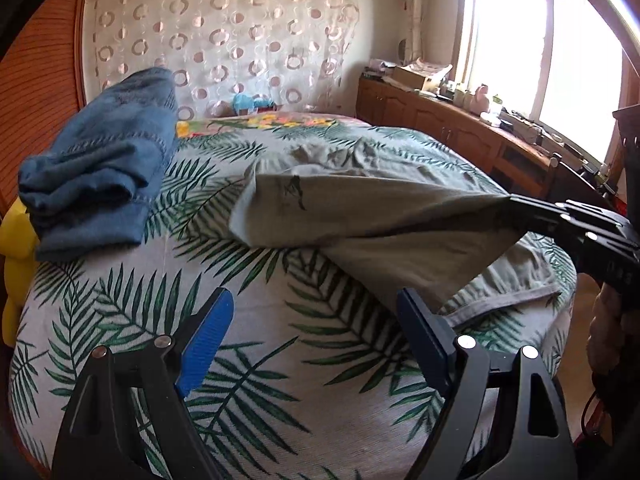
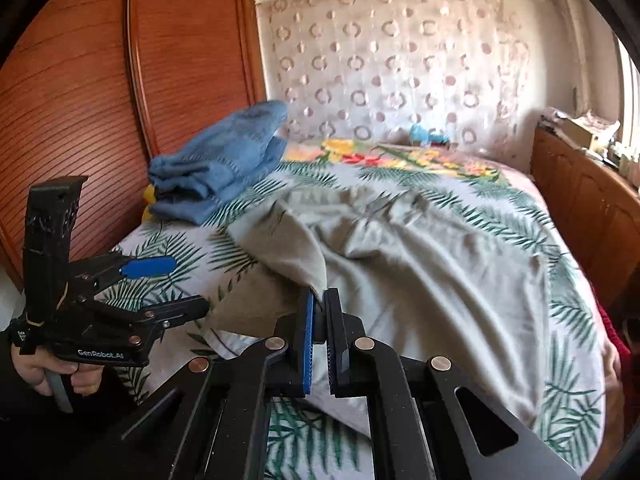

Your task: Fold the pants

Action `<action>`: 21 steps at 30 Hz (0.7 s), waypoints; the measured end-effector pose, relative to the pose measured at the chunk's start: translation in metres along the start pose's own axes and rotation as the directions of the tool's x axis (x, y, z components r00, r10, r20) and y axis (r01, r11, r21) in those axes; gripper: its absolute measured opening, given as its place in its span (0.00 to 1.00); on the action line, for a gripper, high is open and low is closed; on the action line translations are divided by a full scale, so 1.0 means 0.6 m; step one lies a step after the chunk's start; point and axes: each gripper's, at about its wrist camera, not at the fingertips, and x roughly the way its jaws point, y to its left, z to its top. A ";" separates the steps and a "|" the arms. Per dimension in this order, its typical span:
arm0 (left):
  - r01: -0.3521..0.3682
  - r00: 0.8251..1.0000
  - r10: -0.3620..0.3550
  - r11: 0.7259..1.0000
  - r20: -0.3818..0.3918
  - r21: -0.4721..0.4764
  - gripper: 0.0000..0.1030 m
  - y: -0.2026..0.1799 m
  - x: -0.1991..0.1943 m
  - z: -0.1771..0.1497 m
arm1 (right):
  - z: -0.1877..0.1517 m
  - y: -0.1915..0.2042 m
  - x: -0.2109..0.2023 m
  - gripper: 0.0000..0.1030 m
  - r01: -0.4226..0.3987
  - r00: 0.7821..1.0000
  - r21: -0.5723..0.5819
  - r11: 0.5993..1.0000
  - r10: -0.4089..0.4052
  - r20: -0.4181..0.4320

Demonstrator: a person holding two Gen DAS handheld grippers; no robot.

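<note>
Grey pants (image 1: pixel 360 208) pinched by right claw (image 2: pixel 319 300), left claw (image 1: pixel 316 320) empty, window (image 1: pixel 560 60) left-view only

Bare leaf-print bed cover (image 1: pixel 280 360) lies open along the near edge of the bed, under the wide-apart jaws of the left gripper (image 1: pixel 316 328). The grey-green pants (image 1: pixel 360 208) spread over the middle toward the bed's right edge, one fold raised by the clamped right gripper (image 2: pixel 320 300). A heap of blue jeans (image 1: pixel 100 168) blocks the left edge, against the wooden wardrobe (image 2: pixel 80 80). A low cabinet (image 1: pixel 460 128) lines the right side.
</note>
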 end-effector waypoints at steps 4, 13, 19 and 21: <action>0.004 0.999 -0.004 1.000 0.032 0.010 0.82 -0.015 0.000 0.012 | -0.007 -0.016 -0.025 0.05 0.040 0.999 0.003 0.999 -0.040 0.020; 0.045 0.998 -0.047 0.998 0.044 0.053 0.82 -0.054 0.010 0.043 | -0.027 -0.040 -0.072 0.05 0.106 0.994 0.043 0.993 -0.108 0.030; 0.088 0.995 -0.091 0.992 0.032 0.094 0.82 -0.089 0.013 0.051 | -0.041 -0.042 -0.104 0.05 0.149 0.988 0.061 0.987 -0.151 0.036; 0.096 0.995 -0.100 0.990 0.027 0.100 0.82 -0.097 0.016 0.051 | -0.040 -0.037 -0.102 0.05 0.159 0.986 0.062 0.985 -0.161 0.033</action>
